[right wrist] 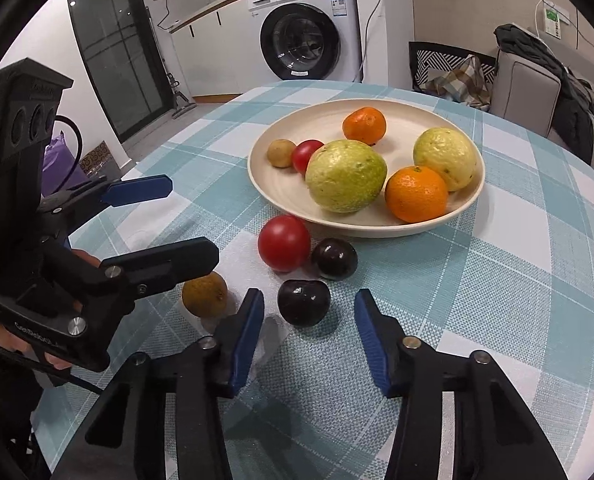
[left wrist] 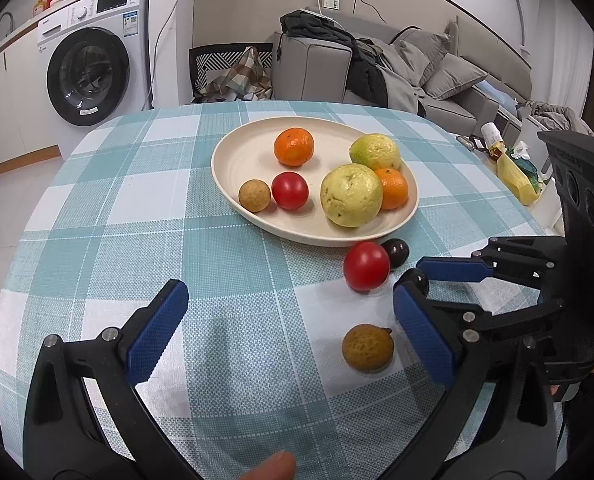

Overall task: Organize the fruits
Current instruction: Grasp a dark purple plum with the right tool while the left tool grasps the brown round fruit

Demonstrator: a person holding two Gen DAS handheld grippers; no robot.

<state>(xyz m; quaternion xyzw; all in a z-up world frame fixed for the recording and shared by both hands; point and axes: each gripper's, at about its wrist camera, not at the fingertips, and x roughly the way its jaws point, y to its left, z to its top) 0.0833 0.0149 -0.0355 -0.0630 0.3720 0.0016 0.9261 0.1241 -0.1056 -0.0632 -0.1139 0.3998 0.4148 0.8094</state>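
Observation:
A cream plate [left wrist: 241,156] [right wrist: 281,188] holds two guavas, two oranges, a red tomato and a small brown longan. On the cloth before it lie a red tomato [left wrist: 366,266] [right wrist: 284,243], two dark plums [right wrist: 334,258] [right wrist: 304,302] and a brown longan [left wrist: 367,347] [right wrist: 205,294]. My left gripper [left wrist: 291,312] is open and empty, with the longan just inside its right finger. My right gripper [right wrist: 309,320] is open, its fingers either side of the near plum; it also shows in the left wrist view [left wrist: 425,278].
The round table has a teal checked cloth [left wrist: 137,216]. Beyond it stand a washing machine [left wrist: 93,68], a chair [left wrist: 233,68] and a grey sofa [left wrist: 437,64] with clothes. The table edge curves close at left and right.

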